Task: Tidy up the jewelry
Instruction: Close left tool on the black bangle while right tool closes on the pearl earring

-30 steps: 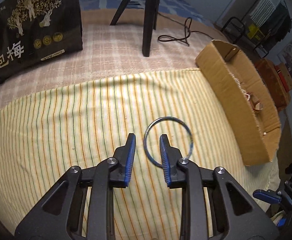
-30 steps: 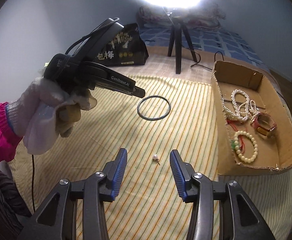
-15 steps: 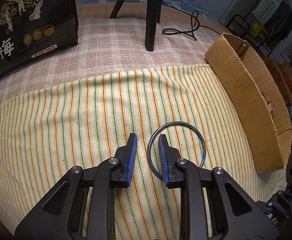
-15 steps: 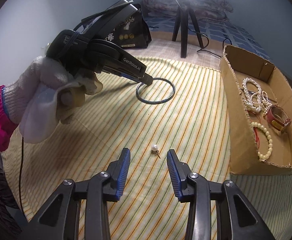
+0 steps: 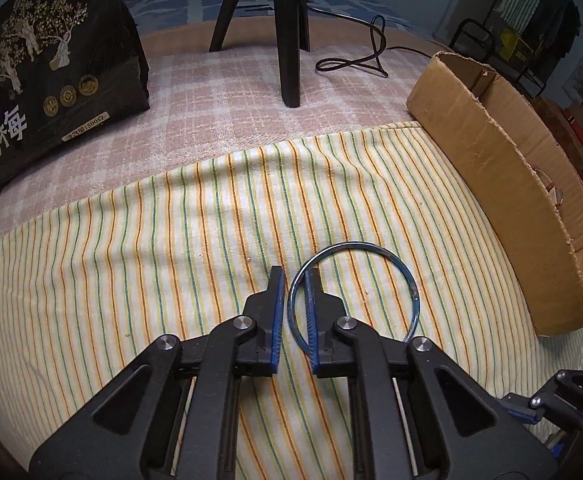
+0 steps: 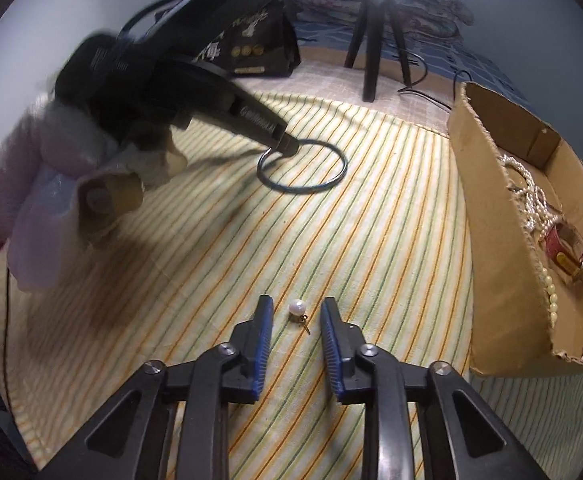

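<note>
My left gripper (image 5: 293,280) is clenched on the near rim of the blue bangle (image 5: 371,264), which lies flat on the striped cloth (image 5: 131,260). My right gripper (image 6: 296,316) is closing, its pads not yet touching the pearl earring (image 6: 297,308) lying between them on the same cloth. To the right stands the cardboard tray (image 6: 491,240), holding pearl strands (image 6: 531,196) and a red bracelet (image 6: 567,256).

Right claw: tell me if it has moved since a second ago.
Yes. The right claw has come down toward the pearl earring on the striped cloth, closing around it.
</note>
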